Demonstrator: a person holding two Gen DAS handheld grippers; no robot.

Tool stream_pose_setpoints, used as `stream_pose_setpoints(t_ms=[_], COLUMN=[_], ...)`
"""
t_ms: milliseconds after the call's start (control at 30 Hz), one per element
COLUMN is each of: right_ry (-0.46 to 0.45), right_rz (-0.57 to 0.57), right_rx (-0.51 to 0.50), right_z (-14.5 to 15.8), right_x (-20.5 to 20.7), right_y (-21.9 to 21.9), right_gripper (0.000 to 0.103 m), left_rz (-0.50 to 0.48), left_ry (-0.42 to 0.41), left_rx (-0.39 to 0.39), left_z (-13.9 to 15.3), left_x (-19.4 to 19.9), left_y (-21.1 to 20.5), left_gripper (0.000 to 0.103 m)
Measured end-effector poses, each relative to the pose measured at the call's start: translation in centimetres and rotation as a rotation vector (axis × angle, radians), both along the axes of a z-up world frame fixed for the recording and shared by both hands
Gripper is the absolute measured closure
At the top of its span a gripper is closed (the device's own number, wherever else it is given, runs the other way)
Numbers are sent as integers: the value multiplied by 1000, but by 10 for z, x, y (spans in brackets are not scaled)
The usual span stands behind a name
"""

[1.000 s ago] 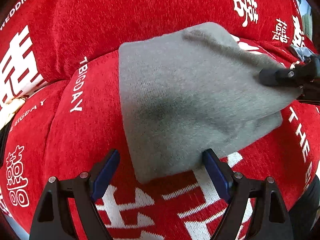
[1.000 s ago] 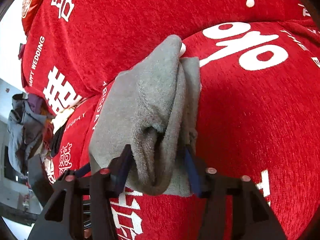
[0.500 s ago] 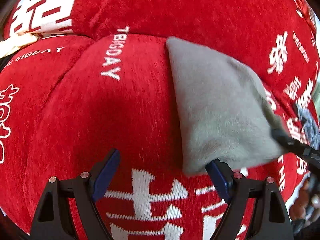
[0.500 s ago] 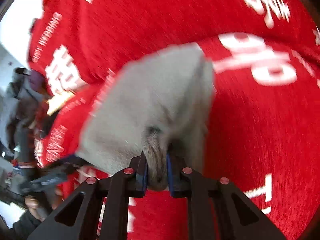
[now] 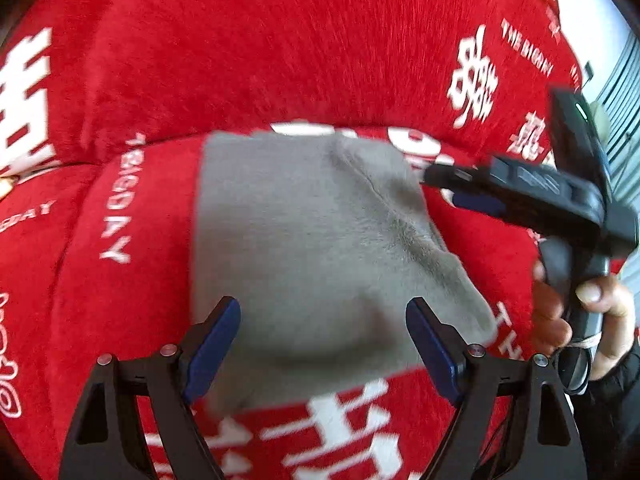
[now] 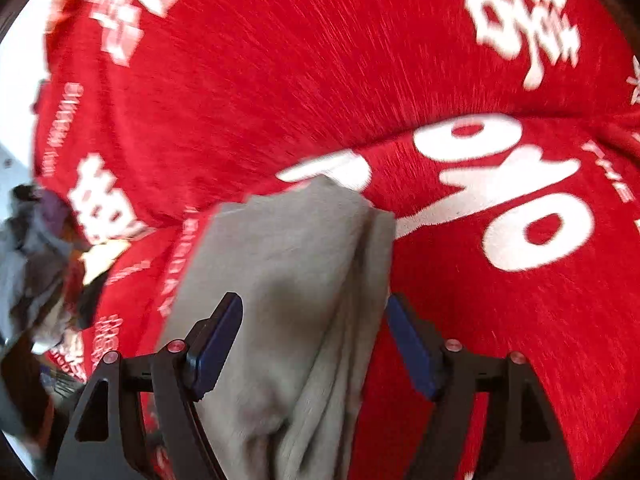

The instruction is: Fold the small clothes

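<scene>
Both handheld two-finger grippers stand spread wide over a folded grey fleece garment (image 5: 320, 248) lying on a red plush cover (image 5: 280, 60) printed with white characters and lettering.

Nearest the left wrist camera, the left gripper (image 5: 323, 346) holds its blue-padded fingers (image 5: 212, 344) apart on either side of the garment's near edge, with nothing pinched between them. The cloth lies flat as a rough rectangle, a seam or fold ridge running diagonally across its right half. Beyond its right edge the right gripper (image 5: 460, 186) reaches in from the side, its tip just beside the cloth's far right corner; a person's hand (image 5: 580, 312) grips the tool's handle at the frame's right margin.

From the right wrist camera, the right gripper (image 6: 316, 344) also has its blue pads (image 6: 216, 348) well separated, the bunched layers of the grey garment (image 6: 288, 280) rising between them; whether either pad touches the fabric cannot be told through the motion blur. Past the cloth, the red cover (image 6: 360, 60) swells into a rounded cushion with large white symbols. At far left, a heap of grey and dark clothes (image 6: 32, 248) sits off the cover's edge.
</scene>
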State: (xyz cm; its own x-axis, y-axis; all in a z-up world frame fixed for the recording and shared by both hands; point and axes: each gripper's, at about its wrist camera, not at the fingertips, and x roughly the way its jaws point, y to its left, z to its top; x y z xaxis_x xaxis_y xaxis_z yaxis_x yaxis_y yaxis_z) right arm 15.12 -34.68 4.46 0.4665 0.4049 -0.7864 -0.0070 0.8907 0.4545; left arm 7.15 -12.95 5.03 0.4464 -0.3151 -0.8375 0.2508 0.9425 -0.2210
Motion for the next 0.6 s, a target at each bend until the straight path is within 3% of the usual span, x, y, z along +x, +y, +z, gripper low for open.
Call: stream_pose_setpoints(t_ms=[33,67,100,200,333,400,467,500,533,600], right_ry=[10,12,11,-118,-53,-62,-59,-48,-61,-121], right_rz=[11,44,82,131,92,105,91,67,43,21], right_rx=[3,7,-8,-85,-67,-59,-42,-42,-55,-82], right_z=[-5,-8,-9,8,-21,-28,-23,-19,-12,3], right_x=[8,15,20,21,34,32,30,27,21,6], right_y=[2,6,13,16,-5,-7,-11,-17,-22,-26], right_gripper=[61,80,85,95,95,93,78,61,54,51], left_rz=[4,-3,-11,-53,-78,-83,-90,-92,-89,-65], left_ry=[-3,-12,-22,-1,-18,-34,-26,-13,3,24], left_rx=[16,33,49,7,87,121,111,100,82,6], left_z=[-3,-4,-4,-7,-22,-25,-24,-22,-18,-5], left_x=[4,5,6,8,10,13,12,12,11,5], left_y=[-11,-20,-28,-46,-74,-82,-78,-73,-65,-42], left_gripper=[17,17,17,17,17,17,17,17,17,17])
